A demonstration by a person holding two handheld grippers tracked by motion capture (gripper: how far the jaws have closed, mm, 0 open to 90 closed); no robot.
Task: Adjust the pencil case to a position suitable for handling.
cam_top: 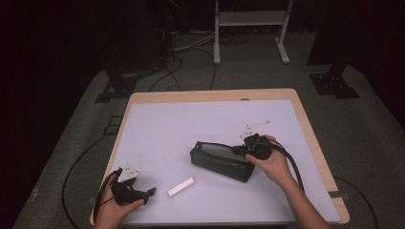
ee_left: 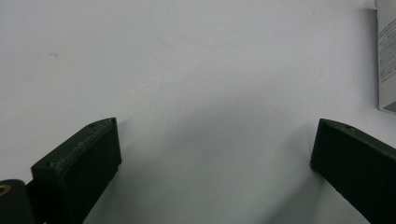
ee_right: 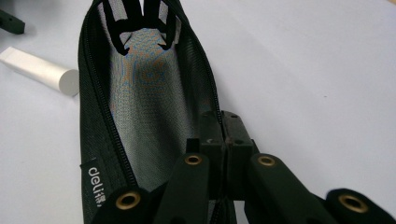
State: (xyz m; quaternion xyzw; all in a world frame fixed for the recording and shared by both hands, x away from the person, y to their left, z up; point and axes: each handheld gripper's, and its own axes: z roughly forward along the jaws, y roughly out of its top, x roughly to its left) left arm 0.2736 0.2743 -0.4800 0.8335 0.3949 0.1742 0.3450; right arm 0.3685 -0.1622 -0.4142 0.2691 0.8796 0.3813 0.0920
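Left gripper [cam_top: 152, 192]: near left of the worktop [cam_top: 157, 129], held in a hand [cam_top: 112, 210]; its fingers [ee_left: 79, 163] stand spread wide with nothing between them.
White box [cam_top: 181, 186]: a small oblong carton lying flat on the worktop, just right of the left gripper, nearer than the pouch and apart from it.
Pencil pouch [cam_top: 222, 162]: a black mesh zip case lying mid-worktop, its long side running left to right, zip mouth gaping open.
Right gripper [cam_top: 242, 150]: at the pouch's right end, fingers [ee_right: 212, 135] pressed together, pinching the pouch's edge by the zip.
Progress: judged from the layout, the pouch is already opened and held steady; the box is not yet picked up or put inside, so the loading seems wholly ahead.
Left gripper view: catches printed text on the box's side [ee_left: 386, 51] at its right edge.
Right gripper view: looks down the open pouch [ee_right: 149, 93], showing its mesh lining and brand tag [ee_right: 95, 184], with the box [ee_right: 39, 70] lying beside it.
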